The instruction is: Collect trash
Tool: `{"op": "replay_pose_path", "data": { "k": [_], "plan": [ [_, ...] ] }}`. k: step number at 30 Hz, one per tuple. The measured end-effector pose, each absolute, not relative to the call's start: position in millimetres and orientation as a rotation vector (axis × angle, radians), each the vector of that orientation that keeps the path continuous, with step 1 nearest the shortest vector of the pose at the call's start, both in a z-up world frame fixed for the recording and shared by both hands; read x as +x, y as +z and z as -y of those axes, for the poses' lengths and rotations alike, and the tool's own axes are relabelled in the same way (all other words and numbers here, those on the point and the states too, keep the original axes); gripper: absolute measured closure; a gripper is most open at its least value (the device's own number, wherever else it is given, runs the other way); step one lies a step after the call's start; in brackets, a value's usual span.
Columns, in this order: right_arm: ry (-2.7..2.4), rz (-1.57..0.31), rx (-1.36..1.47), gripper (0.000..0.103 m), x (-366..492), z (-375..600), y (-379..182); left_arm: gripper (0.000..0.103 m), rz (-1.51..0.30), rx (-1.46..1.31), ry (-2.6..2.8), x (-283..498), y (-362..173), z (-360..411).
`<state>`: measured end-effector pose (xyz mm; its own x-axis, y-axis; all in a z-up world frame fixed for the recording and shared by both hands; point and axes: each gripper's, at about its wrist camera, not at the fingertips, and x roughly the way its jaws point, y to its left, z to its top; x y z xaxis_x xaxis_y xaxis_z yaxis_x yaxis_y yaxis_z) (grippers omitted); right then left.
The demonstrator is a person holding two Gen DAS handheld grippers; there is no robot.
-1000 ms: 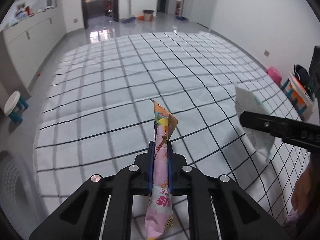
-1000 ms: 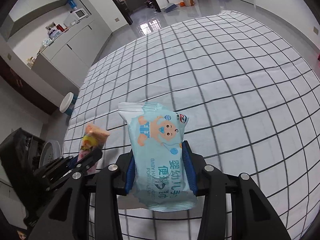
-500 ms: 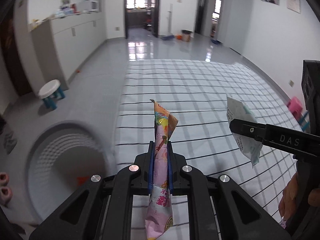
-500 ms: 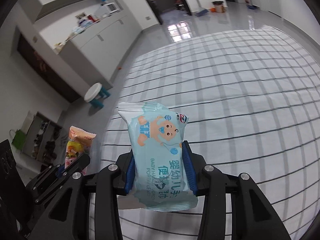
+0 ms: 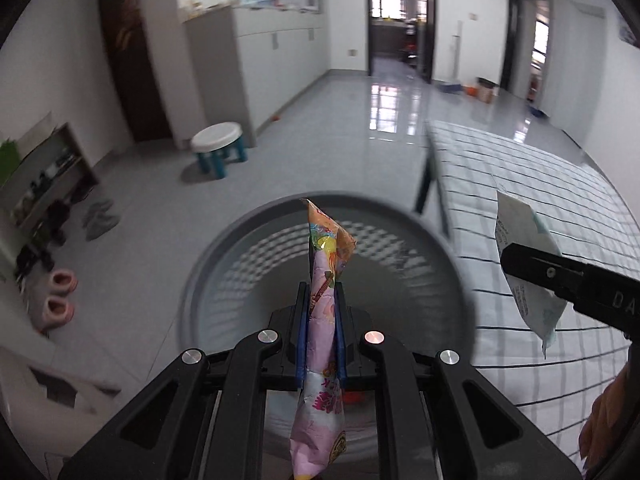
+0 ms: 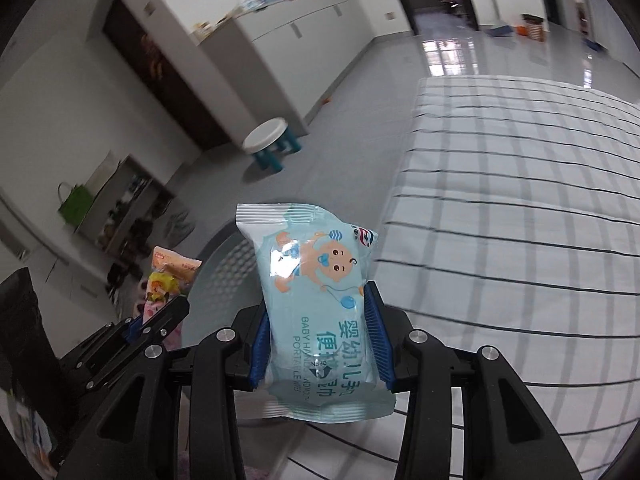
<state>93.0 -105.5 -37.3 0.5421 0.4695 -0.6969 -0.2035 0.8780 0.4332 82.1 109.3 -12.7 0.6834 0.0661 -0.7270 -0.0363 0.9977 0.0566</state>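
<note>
My left gripper (image 5: 322, 330) is shut on a pink and orange snack wrapper (image 5: 325, 320), which stands upright between the blue pads. It hangs right over a round grey mesh bin (image 5: 256, 240) on the floor. My right gripper (image 6: 318, 332) is shut on a light blue wet-wipes pack (image 6: 316, 304) with a cartoon baby on it. In the left wrist view the same wipes pack (image 5: 524, 256) shows at the right, over the bed's edge. The right wrist view shows the left gripper (image 6: 160, 312) and its snack wrapper (image 6: 168, 276) at the lower left, beside the bin (image 6: 228, 264).
A bed with a white, black-grid sheet (image 5: 540, 200) fills the right side. A white stool with blue legs (image 5: 218, 148) stands on the grey tile floor beyond the bin. Slippers (image 5: 56, 296) and a shoe rack (image 5: 44, 184) line the left wall. White cabinets (image 5: 276, 60) stand behind.
Both grippers swung left off the bed, keeping hold of their trash. The bin, at the left edge before, now lies directly under the left gripper.
</note>
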Motion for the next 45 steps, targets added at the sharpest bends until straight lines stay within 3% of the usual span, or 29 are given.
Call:
{"op": "replay_pose_path", "data": {
  "k": [12,15,16,17,18,20,28,39,45],
  "plan": [
    [0.472,-0.96,0.246,0.061,110,48,-56,0.088,-0.846,-0.005,0.124,83,-32,-144],
    [0.474,-0.956,0.23,0.049,108,44,-56,0.081,-0.842,-0.016,0.127,81,-32,-152],
    [0.471,-0.948,0.227,0.039,106,42,-55,0.077,-0.839,-0.016,0.134,81,-32,-154],
    [0.465,-0.935,0.225,0.035,104,42,-53,0.067,-0.837,-0.018,0.137,81,-32,-153],
    [0.461,-0.927,0.224,0.035,103,41,-52,0.057,-0.832,-0.023,0.142,79,-31,-155],
    [0.459,-0.921,0.224,0.035,103,42,-51,0.047,-0.817,-0.028,0.151,76,-29,-157],
    [0.444,-0.917,0.224,0.035,97,45,-52,0.042,-0.796,-0.028,0.173,70,-26,-160],
    [0.424,-0.912,0.178,0.035,94,41,-54,0.025,-0.775,-0.013,0.196,67,-23,-162],
    [0.411,-0.917,0.179,0.035,93,43,-54,0.024,-0.766,-0.007,0.214,66,-22,-163]
  ]
}}
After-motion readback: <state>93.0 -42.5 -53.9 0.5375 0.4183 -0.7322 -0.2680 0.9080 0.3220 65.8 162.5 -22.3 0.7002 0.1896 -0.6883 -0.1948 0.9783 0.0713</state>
